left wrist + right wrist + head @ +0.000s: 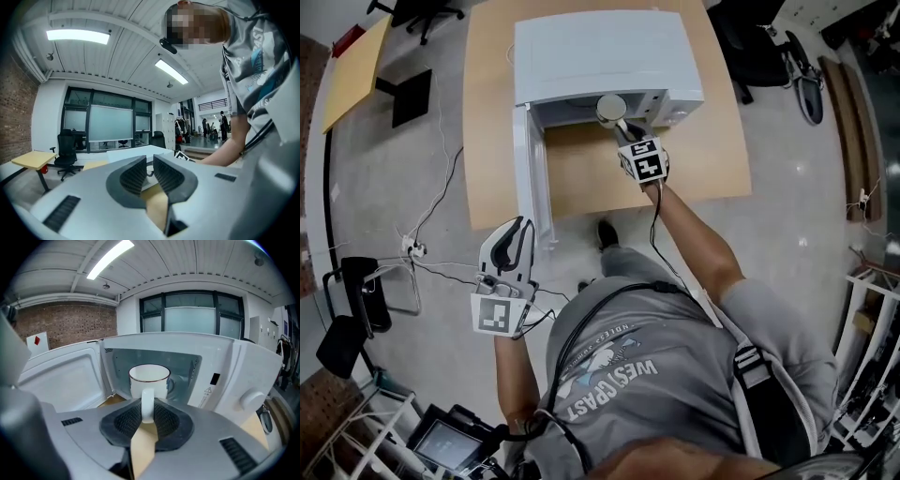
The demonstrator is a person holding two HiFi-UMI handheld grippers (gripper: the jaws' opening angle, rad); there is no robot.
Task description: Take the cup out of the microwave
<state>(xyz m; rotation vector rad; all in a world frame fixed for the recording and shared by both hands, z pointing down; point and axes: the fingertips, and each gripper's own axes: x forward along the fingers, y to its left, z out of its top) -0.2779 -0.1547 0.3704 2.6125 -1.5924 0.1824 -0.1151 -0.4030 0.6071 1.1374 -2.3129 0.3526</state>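
Nearest: grey left tongs point(150, 167), jaws a narrow gap apart with nothing between them. In the head view they are low at the person's side, off the surface edge, about 7 o'clock from the microwave and well apart from the task's thing.

Next out: right tongs point(147, 412), jaws closed on the looped handle point(147, 404) of a white ceramic cup with a thin dark rim point(149, 378). The pads press both flanks of the handle. The cup is upright, long axis vertical, mouth up, dead ahead at 12 o'clock from these tongs. Its handle points back at 6 o'clock toward the person. The right hand has it; the left is far off.

The cup is at the mouth of the boxy white microwave point(600, 52), at the front of the cavity. Can't tell whether its base touches the cavity floor. The white door point(532, 173) is swung wide at 9 o'clock, clear of the exit line. Judgement: a straight, level pull toward 6 o'clock.

The microwave stands on a pale wooden surface point(703, 159). Beyond:
- grey concrete floor point(787, 216)
- black office chair point(427, 14)
- brick wall point(70, 331) at 10 o'clock
- dark-framed windows point(192, 317) at 12
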